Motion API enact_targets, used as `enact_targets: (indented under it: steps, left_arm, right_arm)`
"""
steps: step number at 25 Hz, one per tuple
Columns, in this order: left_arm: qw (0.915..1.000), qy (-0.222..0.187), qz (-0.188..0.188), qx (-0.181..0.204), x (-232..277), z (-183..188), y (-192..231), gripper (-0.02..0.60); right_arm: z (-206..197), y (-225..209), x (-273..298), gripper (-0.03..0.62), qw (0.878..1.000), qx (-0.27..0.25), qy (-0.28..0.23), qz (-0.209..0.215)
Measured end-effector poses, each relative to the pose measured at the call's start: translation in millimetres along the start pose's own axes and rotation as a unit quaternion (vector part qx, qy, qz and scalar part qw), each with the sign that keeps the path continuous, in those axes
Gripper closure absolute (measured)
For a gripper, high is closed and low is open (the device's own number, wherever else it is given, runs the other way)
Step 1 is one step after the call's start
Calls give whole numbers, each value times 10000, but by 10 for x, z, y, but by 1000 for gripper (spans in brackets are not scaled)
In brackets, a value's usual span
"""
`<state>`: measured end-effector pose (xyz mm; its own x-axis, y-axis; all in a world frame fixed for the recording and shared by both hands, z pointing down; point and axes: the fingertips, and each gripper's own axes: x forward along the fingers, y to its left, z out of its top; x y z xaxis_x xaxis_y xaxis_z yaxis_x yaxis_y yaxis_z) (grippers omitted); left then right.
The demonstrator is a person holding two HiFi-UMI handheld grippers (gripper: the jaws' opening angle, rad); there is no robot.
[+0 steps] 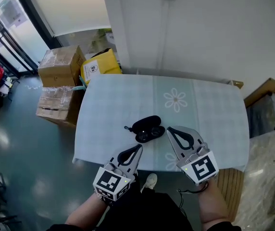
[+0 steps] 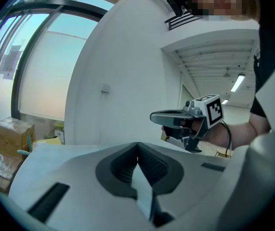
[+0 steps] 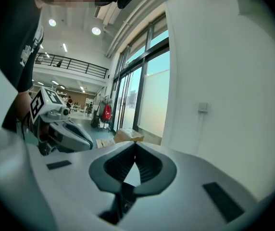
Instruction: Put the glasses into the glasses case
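Observation:
A black glasses case (image 1: 147, 128) lies open near the front of the table (image 1: 214, 114), which is covered by a pale checked cloth. Dark glasses (image 1: 148, 135) seem to rest in its nearer half; a short black strap (image 1: 127, 128) sticks out at its left. My left gripper (image 1: 138, 147) hovers just in front of the case, jaws shut and empty. My right gripper (image 1: 169, 128) is to the right of the case, also shut and empty. Both gripper views tilt up off the table: the left gripper (image 2: 137, 146) sees the right gripper (image 2: 185, 119), and the right gripper (image 3: 135, 146) sees the left gripper (image 3: 60, 129).
Cardboard boxes (image 1: 60, 65) and a yellow bag (image 1: 101, 64) stand on the floor at the table's far left corner. A white wall (image 1: 200, 28) runs behind the table. Wooden furniture (image 1: 267, 88) sits at the right. The table's front edge is close to my body.

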<state>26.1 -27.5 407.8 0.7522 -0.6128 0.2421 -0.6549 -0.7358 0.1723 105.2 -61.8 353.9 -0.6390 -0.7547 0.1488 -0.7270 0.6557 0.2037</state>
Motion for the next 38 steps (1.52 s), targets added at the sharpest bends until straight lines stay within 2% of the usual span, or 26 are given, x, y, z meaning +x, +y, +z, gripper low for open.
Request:
enact_targets:
  steps: [6,11,18,38]
  left_arm:
    - [9995,-272,64,163,-185,210,-261,555]
    - [9991,-339,12,264,-298,266,-440,555]
    - [9991,-308,-57,302,-460,259,-467,555]
    - [9945,-197,-952,394,-1021,124,-266,555]
  right_arm:
    - [248,83,-422,571,9986,315,-209,-362]
    - [316,256,-605,571,9977,480,-334,-337]
    - [203,563,-632,571,9971,672,-210,-295]
    - [240,1392,-441,572,9879,1117,83,-1070]
